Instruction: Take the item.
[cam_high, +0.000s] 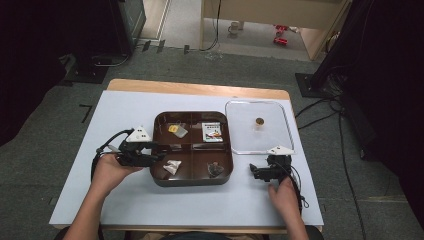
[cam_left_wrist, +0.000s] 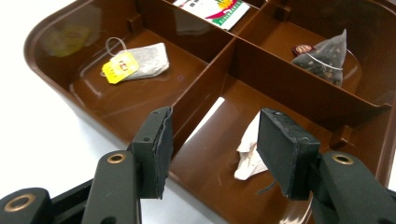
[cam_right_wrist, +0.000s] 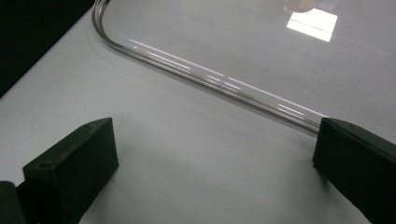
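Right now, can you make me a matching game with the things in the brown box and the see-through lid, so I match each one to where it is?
Things:
1. white tea bag with yellow tag
2. dark pyramid tea bag
3. crumpled white tea bag
4. clear lid

Places:
A. on the table, right of the brown tray
B. compartment just ahead of the left gripper
C. far left compartment
D. near right compartment

Pairs: 1-C, 2-D, 3-B, 4-A

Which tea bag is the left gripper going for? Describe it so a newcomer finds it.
Find the brown four-compartment tray mid-table. In its near-left compartment, by the left gripper, lies a crumpled white tea bag. The others differ: yellow-tagged flat bag, printed packet, dark pyramid bag.
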